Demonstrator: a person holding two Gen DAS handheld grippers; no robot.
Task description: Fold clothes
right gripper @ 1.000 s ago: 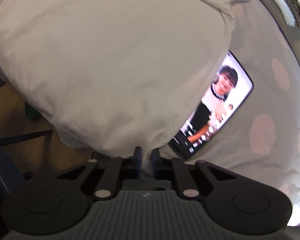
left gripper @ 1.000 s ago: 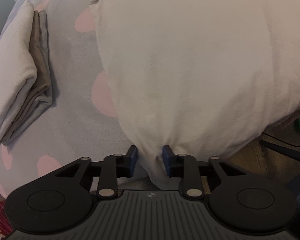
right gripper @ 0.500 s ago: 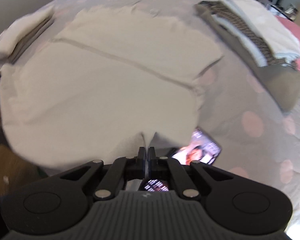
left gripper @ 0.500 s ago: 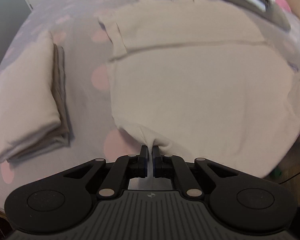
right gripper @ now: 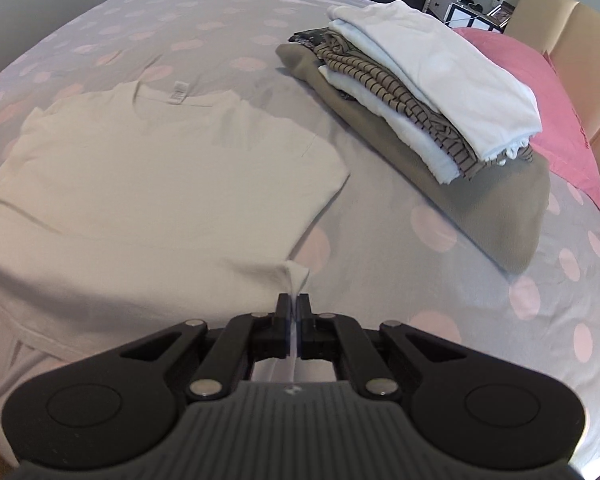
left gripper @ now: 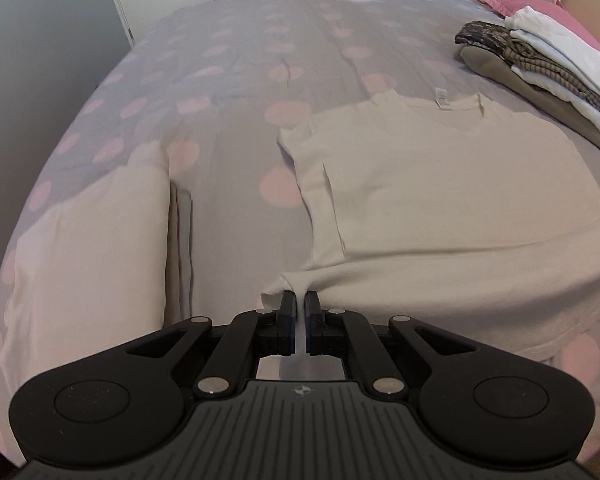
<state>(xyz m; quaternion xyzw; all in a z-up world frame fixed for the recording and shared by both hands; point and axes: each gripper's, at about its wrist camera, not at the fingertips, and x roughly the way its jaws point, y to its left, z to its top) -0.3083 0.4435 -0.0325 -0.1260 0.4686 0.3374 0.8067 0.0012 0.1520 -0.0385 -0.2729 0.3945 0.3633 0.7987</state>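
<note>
The cream tee (left gripper: 452, 184) lies on the bed (left gripper: 236, 64) with its collar and label at the far end, sleeves turned in over the body, and its near part doubled toward the collar along a raised edge. The left gripper (left gripper: 299, 305) is clamped on that edge's left corner, the right gripper (right gripper: 293, 305) on its right corner, fingers pressed together on cloth in both. Judging by this, the tee is mid-fold: the sides look done, and the lengthwise fold is in hand, with the held edge yet to be laid down and let go. How many garments remain cannot be told; either pile might be the finished one. The left view alone shows a folded stack (left gripper: 88, 256) of pale pieces just left of the tee, near the bed's edge. The right view alone gives a full look at a pile (right gripper: 420, 92) of white, striped and olive clothes to the right, apart from the tee, with a pink pillow (right gripper: 540, 92) behind it.
</note>
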